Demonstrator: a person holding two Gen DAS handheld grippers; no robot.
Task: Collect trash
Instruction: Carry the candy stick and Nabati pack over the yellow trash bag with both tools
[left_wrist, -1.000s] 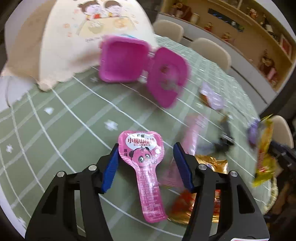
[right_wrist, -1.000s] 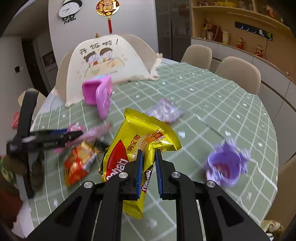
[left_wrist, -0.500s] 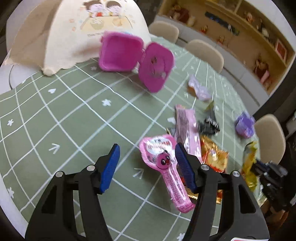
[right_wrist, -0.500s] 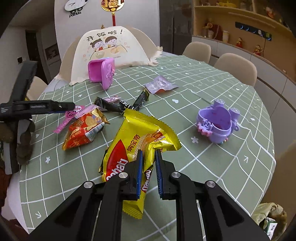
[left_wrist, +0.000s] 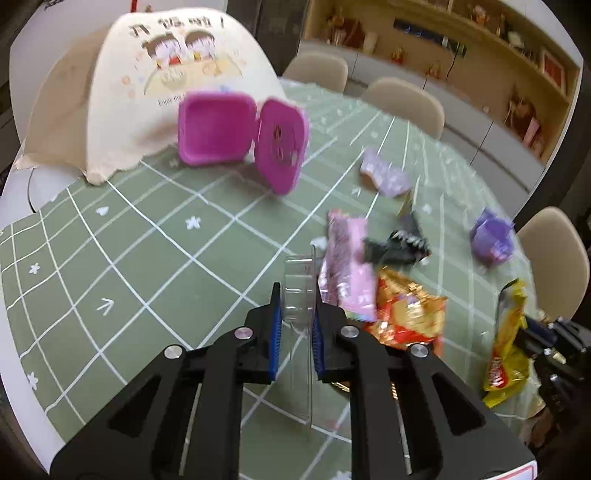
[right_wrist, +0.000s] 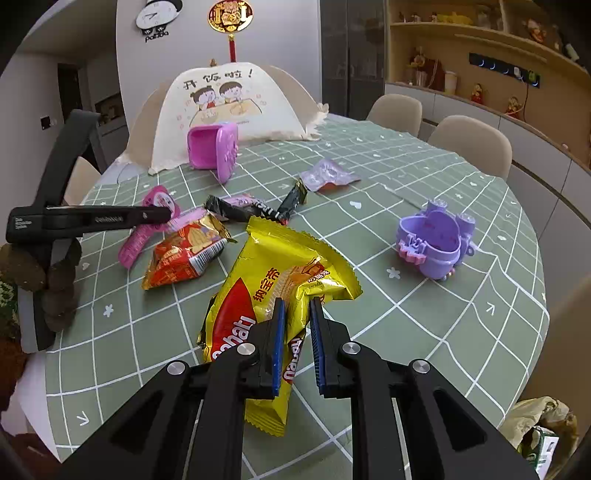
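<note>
My left gripper (left_wrist: 296, 295) is shut on the pink spoon-shaped candy pack (left_wrist: 300, 291), seen edge-on with its clear blister showing; it shows pink in the right wrist view (right_wrist: 159, 201), held off the table. My right gripper (right_wrist: 295, 314) is shut on a yellow wafer wrapper (right_wrist: 280, 280), which also shows at the right of the left wrist view (left_wrist: 508, 332). On the green checked tablecloth (right_wrist: 424, 302) lie a red-gold snack bag (right_wrist: 184, 254), a long pink wrapper (left_wrist: 345, 269), black wrappers (right_wrist: 240, 208) and a pale purple wrapper (right_wrist: 327, 177).
An open magenta box (right_wrist: 212, 149) lies on its side in front of a cream food cover (right_wrist: 225, 107) at the far edge. A purple toy container (right_wrist: 432, 240) sits at the right. Beige chairs (right_wrist: 469, 142) ring the table. A bag (right_wrist: 539, 428) sits below the table edge.
My left gripper has closed on the pink candy pack and lifted it, turning it edge-on. My right gripper still holds the yellow wrapper, its jaws slightly wider.
</note>
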